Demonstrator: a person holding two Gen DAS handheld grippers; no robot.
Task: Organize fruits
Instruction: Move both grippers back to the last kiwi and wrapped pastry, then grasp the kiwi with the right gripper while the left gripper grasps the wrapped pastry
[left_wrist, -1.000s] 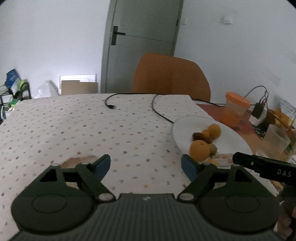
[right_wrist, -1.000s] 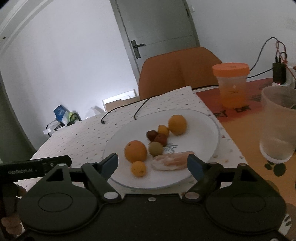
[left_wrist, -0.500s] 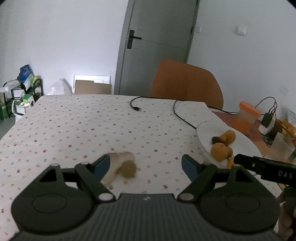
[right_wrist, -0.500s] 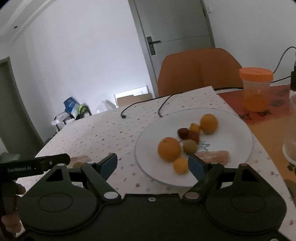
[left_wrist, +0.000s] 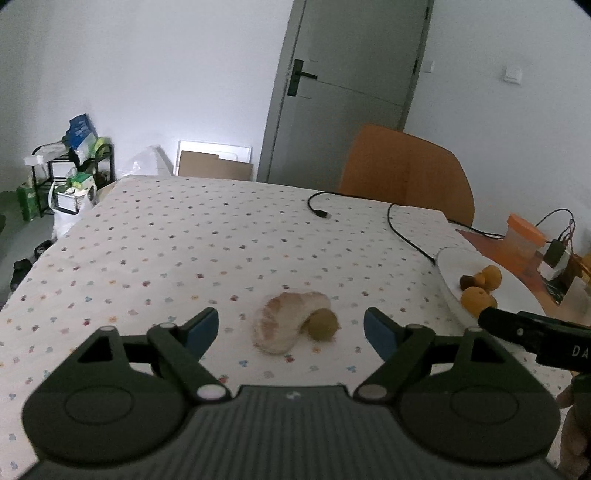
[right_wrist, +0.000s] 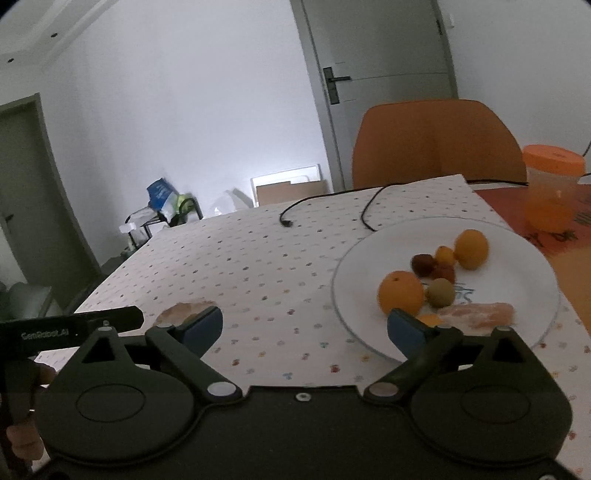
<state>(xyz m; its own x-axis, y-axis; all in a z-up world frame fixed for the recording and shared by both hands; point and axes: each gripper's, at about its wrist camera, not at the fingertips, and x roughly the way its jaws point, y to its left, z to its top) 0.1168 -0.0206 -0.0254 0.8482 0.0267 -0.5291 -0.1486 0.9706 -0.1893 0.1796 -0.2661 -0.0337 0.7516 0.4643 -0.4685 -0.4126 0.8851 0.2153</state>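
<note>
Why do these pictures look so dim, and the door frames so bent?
Left wrist view: dull, flat room light, faint shadows; the fisheye lens bows the grey door. Right wrist view: equally dim, the round white plate has no glare, and the picture's edges look soft.

The left claw (left_wrist: 291, 328) hangs low over the dotted counter (left_wrist: 184, 251), its blue-tipped fingers (left_wrist: 201, 328) spread wide with nothing between them. Just ahead of the gap lies a pale pomelo wedge (left_wrist: 284, 325), and a small green-brown kiwi (left_wrist: 323, 325) touches its right end. To the right, a white plate (left_wrist: 517, 291) carries oranges (left_wrist: 476, 299) and a dark fruit (left_wrist: 466, 282). The right claw (left_wrist: 535, 332) juts in dark at the right edge, in front of the plate. A black cable (left_wrist: 402, 232) trails across the far counter, before an orange chair (left_wrist: 406, 173).
</note>
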